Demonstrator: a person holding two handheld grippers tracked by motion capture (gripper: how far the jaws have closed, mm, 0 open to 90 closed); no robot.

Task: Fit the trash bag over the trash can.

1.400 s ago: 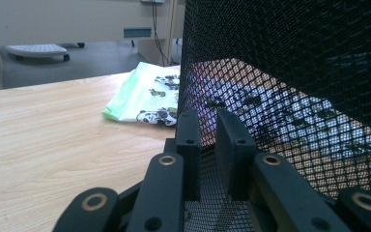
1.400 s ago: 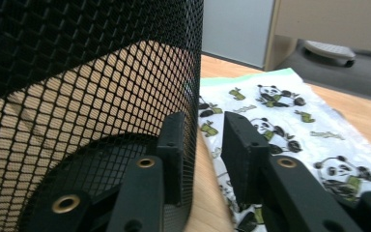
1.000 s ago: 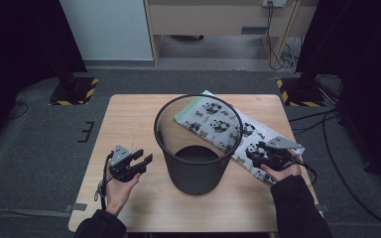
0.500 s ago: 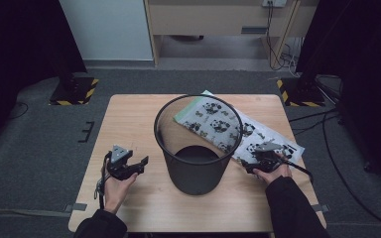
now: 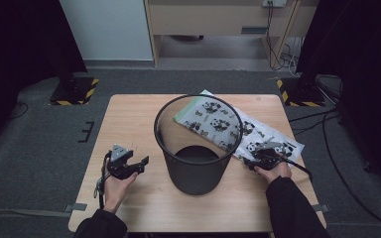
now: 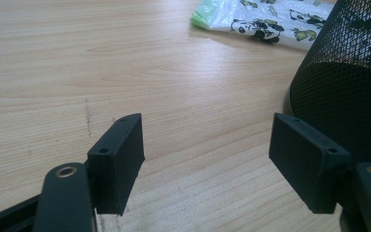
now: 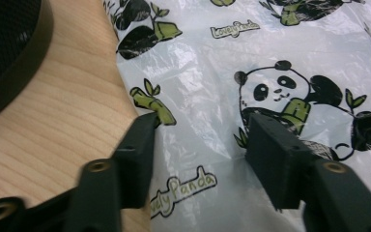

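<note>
Right gripper view looks straight down on the panda-print plastic bag (image 7: 270, 63), lying flat and crinkled on the tabletop (image 7: 53, 140); it shows what the high view cannot resolve: a printed panda clutching bamboo, green bamboo sprigs and the words "Lovely Panda". The right tool (image 7: 200, 145) hangs just above the bag's near end with its jaws spread, one by the bag's edge where plastic meets wood, the other over the panda; whether the tips touch the plastic I cannot tell. The curved black base of the mesh wastebasket (image 7: 9, 53) fills this view's upper left corner.

The high view gives the layout instead: the bag (image 5: 258, 134) stretches from behind the wastebasket (image 5: 197, 148) toward the tabletop's right edge, part of it seen through the mesh, and the wastebasket stands upright at the middle of the tabletop (image 5: 129, 114). The right tool (image 5: 263, 157) sits on the bag's near right end, the hand behind it low and the dark sleeve coming in from the near edge.

The left tool (image 5: 129, 166) is held near the front left corner, well apart from the bag, angled toward the wastebasket. In the left gripper view its jaws (image 6: 205, 159) stand wide apart over bare wood, the mesh wall (image 6: 348, 87) close on one side and the bag's green-edged end (image 6: 261, 21) far off.
</note>
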